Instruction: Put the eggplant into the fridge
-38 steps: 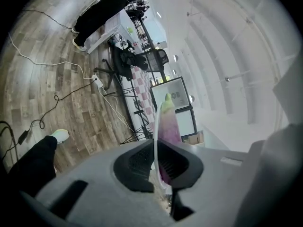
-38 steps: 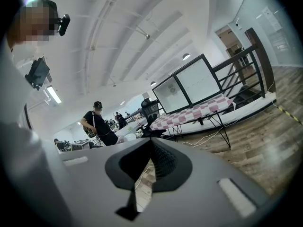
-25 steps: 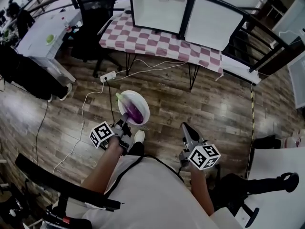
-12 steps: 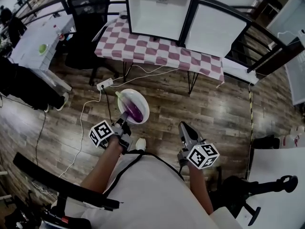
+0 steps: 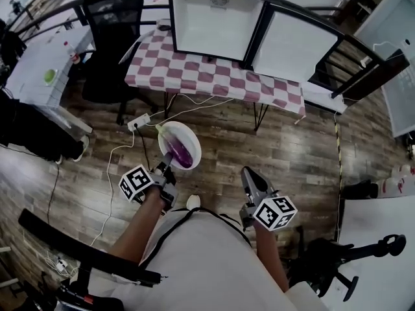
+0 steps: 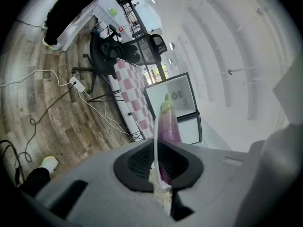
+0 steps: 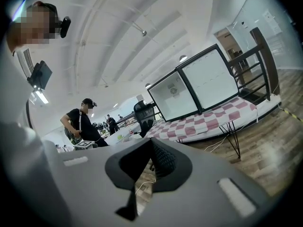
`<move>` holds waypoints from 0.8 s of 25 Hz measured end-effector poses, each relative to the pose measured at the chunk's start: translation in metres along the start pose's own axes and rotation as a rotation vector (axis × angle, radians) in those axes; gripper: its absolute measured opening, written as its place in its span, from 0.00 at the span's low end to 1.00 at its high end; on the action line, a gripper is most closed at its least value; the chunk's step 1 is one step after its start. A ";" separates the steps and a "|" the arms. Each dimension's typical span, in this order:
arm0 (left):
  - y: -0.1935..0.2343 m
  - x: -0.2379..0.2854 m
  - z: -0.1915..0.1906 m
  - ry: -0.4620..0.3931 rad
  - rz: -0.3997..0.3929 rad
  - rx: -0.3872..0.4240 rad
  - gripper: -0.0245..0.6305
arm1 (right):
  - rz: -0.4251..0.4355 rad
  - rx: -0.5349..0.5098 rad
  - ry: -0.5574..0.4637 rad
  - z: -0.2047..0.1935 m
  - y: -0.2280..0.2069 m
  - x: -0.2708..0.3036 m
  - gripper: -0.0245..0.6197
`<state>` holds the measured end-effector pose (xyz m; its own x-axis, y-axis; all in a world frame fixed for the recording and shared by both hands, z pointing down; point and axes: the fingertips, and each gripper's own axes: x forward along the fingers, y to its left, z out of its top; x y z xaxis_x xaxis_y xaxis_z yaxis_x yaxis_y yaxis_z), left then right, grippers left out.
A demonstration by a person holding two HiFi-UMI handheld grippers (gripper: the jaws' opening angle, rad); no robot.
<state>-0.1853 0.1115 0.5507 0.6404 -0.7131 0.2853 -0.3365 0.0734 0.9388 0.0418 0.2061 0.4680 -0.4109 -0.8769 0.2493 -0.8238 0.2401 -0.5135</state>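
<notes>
A purple eggplant (image 5: pixel 181 150) with a green stem lies on a white plate (image 5: pixel 188 135), held out over the wooden floor. My left gripper (image 5: pixel 169 163) is shut on the plate's near rim. In the left gripper view the plate rim (image 6: pixel 155 141) stands edge-on between the pads, with the eggplant (image 6: pixel 168 124) just beyond my left gripper (image 6: pixel 159 148). The fridge (image 5: pixel 218 17), a white box in a black frame, stands ahead on a checkered table (image 5: pixel 214 76); it also shows as the fridge (image 7: pixel 173 98) in the right gripper view. My right gripper (image 5: pixel 249 175) (image 7: pixel 150 148) is shut and holds nothing.
A black office chair (image 5: pixel 104 18) stands left of the table. A power strip (image 5: pixel 136 122) and white cables lie on the floor under it. A white desk (image 5: pixel 42 54) is at the far left. A person in black (image 7: pixel 80 122) stands further off.
Both grippers and the plate with the eggplant have moved forward toward the checkered table; the table and fridge now sit closer in the head view. The grip on the plate is unchanged.
</notes>
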 end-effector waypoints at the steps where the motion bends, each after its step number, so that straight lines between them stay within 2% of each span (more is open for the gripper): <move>1: 0.001 0.001 0.003 0.003 -0.003 0.002 0.07 | -0.003 0.000 0.001 0.000 0.001 0.003 0.05; 14: 0.018 -0.008 0.029 -0.004 0.000 -0.023 0.07 | -0.048 0.002 0.008 -0.002 0.003 0.015 0.05; 20: 0.018 -0.012 0.039 -0.023 0.001 -0.027 0.07 | -0.032 -0.001 0.025 0.000 0.007 0.029 0.05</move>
<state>-0.2255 0.0944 0.5564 0.6241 -0.7288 0.2818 -0.3179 0.0926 0.9436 0.0240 0.1828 0.4715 -0.3944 -0.8733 0.2859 -0.8371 0.2131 -0.5039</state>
